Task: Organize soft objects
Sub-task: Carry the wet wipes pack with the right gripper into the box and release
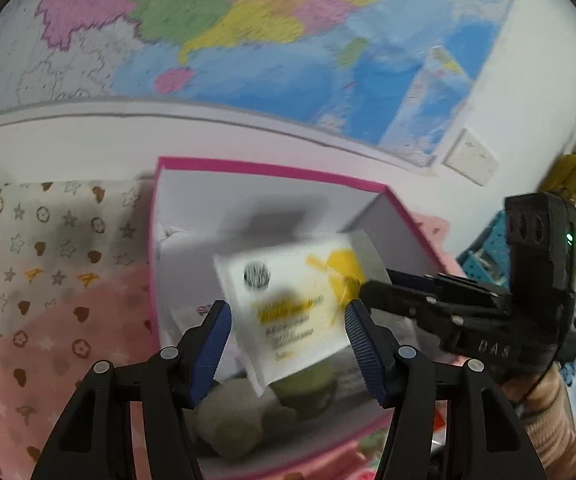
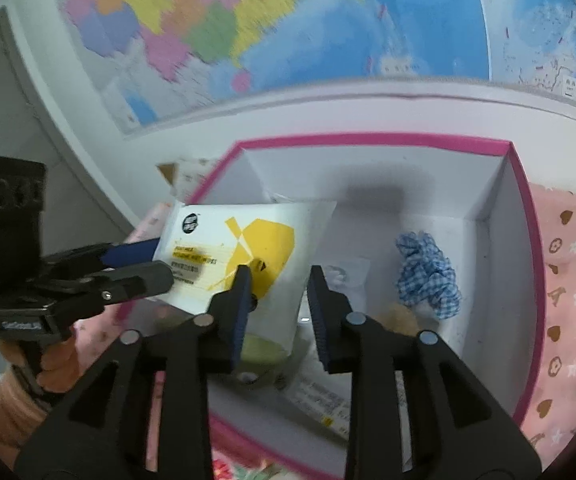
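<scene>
We have the wipes pack (image 2: 243, 256) over the pink-rimmed box (image 2: 520, 216), not yet in. Left claw (image 2: 143, 264) pinches the pack's left end. Right claw (image 2: 277, 300) is part open, its left pad touching the pack, the pads not closed on it. In the left wrist view the left claw (image 1: 288, 334) frames the pack (image 1: 288, 304) tilted above the box (image 1: 271, 168). Risk: a one-end hold lets the soft pack swing and land crooked on the gingham scrunchie (image 2: 428, 276) or green item (image 2: 261, 350).
</scene>
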{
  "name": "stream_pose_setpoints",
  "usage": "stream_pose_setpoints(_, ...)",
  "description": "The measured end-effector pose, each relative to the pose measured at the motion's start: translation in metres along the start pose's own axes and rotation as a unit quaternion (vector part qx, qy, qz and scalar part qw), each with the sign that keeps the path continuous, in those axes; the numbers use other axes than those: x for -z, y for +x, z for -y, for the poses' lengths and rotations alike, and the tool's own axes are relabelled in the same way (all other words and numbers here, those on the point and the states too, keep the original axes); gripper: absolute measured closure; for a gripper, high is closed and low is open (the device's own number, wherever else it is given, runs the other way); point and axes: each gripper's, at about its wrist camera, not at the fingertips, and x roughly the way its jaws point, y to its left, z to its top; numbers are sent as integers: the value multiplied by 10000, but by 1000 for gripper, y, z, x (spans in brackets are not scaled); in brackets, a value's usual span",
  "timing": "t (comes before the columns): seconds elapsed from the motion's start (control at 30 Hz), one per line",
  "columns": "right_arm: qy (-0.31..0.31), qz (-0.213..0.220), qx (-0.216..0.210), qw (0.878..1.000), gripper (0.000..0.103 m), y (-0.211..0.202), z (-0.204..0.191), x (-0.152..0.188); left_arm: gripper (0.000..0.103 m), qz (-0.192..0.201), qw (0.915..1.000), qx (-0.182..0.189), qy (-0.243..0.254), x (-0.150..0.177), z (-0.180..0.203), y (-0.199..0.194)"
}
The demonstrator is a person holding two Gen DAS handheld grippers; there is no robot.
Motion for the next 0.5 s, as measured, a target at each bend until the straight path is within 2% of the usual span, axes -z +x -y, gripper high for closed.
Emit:
stream_pose_setpoints(0.13,11,-163,230,9996,65,13,2,3,43,17,9999,-118,-114,-1,-6,6)
stream_pose_setpoints(0.5,-8,59,-1,10000,65,-19,5,24,43,194,9996,86,176,16,13,-17)
